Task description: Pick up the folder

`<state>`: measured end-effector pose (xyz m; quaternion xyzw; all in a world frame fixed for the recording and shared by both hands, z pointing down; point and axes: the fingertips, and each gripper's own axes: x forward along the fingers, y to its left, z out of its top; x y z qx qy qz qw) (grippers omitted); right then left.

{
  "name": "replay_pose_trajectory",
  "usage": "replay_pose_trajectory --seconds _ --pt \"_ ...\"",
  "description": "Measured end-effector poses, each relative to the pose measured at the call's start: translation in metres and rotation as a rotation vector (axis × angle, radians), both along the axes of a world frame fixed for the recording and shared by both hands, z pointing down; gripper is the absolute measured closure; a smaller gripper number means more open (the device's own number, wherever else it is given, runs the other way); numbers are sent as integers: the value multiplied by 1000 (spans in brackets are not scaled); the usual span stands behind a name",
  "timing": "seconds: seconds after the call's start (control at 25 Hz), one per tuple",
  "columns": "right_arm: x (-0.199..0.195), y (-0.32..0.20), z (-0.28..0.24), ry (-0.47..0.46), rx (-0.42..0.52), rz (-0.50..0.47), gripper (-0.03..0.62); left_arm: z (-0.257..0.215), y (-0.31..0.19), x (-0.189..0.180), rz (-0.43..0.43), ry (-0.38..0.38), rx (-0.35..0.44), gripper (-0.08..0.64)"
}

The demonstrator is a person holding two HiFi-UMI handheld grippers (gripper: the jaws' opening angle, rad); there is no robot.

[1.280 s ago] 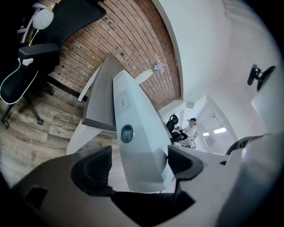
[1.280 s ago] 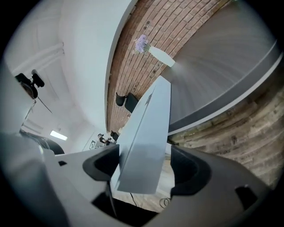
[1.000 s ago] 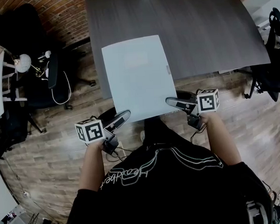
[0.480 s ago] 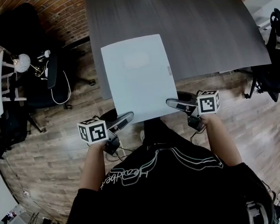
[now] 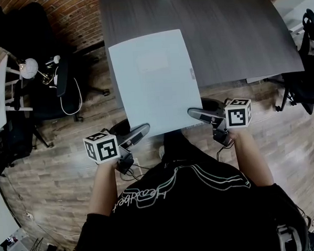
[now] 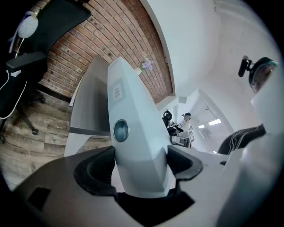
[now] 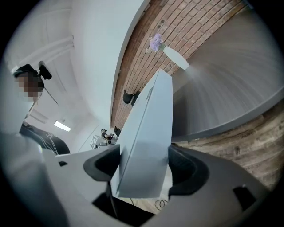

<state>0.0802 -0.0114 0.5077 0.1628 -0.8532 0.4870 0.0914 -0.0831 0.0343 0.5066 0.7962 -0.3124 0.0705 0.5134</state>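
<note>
The folder [image 5: 154, 80] hangs over the near edge of the surface [image 5: 236, 34], with the left tongs [image 5: 142, 130] on its near left corner and the right tongs [image 5: 193, 113] on its near right.

Nothing legible. White script lettering [image 5: 145, 194] on black shirt [image 5: 203, 214]: unreadable. Small label [image 6: 116, 92] on pale blue folder [image 6: 133, 146]: print too fine.

Pale folder [image 6: 133, 133] clamped in left hand-held gripper [image 6: 140, 166], brick wall [image 6: 84, 48] behind

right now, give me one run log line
folder: held clear of grey table | left tongs: shut on folder | right tongs: shut on folder
</note>
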Motion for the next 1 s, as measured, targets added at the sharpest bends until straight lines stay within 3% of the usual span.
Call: replay_pose_trajectory --seconds 0.2,1.0 --pt "-8 10 -34 -35 48 30 288 -36 10 -8 -9 -10 61 195" --pt "-15 66 -179 -92 396 45 288 -178 64 -13 -8 -104 408 195"
